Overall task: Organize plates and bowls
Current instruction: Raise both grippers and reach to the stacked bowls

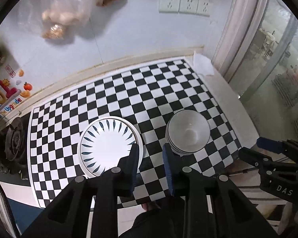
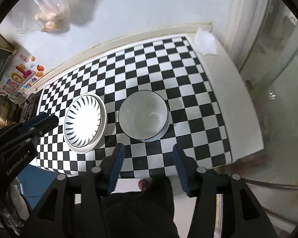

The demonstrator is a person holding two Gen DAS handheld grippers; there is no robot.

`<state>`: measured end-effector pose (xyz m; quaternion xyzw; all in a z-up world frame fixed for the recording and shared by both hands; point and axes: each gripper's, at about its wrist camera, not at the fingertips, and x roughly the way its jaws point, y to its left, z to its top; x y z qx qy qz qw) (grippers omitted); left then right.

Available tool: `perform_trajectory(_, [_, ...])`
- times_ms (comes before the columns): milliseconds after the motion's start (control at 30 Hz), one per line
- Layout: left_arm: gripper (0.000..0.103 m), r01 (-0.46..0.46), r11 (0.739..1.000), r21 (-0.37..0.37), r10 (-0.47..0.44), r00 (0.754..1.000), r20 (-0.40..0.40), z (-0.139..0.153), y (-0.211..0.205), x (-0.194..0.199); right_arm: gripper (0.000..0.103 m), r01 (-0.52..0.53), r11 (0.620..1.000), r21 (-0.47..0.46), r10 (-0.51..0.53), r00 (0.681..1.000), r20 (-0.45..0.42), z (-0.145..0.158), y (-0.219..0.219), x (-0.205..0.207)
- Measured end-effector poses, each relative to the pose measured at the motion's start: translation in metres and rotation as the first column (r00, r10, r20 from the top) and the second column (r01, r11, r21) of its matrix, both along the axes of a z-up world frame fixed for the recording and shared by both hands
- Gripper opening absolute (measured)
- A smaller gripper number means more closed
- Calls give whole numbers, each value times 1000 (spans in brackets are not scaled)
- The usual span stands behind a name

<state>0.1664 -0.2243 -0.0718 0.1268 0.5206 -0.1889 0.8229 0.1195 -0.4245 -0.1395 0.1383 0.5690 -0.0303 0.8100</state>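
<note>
Left gripper (image 1: 151,148) is sitting at lower centre of its own view, jaws parted by a narrow gap, nothing between the blue pads (image 1: 167,164). Right gripper (image 2: 148,148) is sitting at lower centre of its view, jaws spread wider, gripping nothing. Each is showing at the other's frame edge.

We see a pale, bluish-white tiled wall (image 1: 129,39) behind a counter covered with a black-and-white chequered mat (image 1: 129,99). A row of three white sockets (image 1: 185,5) sits high on this wall, and a clear plastic bag (image 1: 65,6) with brownish food hangs to their left. Colourful stickers (image 1: 8,93) decorate the wall at the far left, above a gas burner (image 1: 15,138). On the right we find a white frame with a glass sliding door (image 1: 272,79). In the right wrist view, a metal pot (image 2: 1,111) stands by the stove.
</note>
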Motion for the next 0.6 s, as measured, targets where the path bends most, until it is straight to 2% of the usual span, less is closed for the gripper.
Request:
perform_trajectory(33, [24,4,1000,-3,-4,1000,15,4,3,-6,66,4,1000,-11,-3,1000,15,7,2,-6])
perform_trajectory(100, [35,10,1000,-6,-10,999,40,13,8,-16,72,11,1000,-29,-10,999,37,19,6,-18])
perform_trajectory(167, [66,12,1000,-23,-11,998,54,19,13,-23,77,22,998,-53,-19,998,59,30,11,-30])
perform_trajectory(233, [76,3,999,-46,0,997,72,26,20,-30,82,35,997,-71,-29,997,73,39,14,-40])
perform_trajectory(433, [77,15,998,-59,-9,995,99,42,27,-40,86,44,995,-93,-34,993,110,60,21,-58])
perform_trajectory(533, [91,32,997,-64,-25,994,103,45,27,-46,87,44,994,-99,-31,991,132,72,23,-64])
perform_trajectory(600, [91,34,997,-70,-28,995,93,44,25,-47,87,48,994,-102,-32,988,152,79,24,-68])
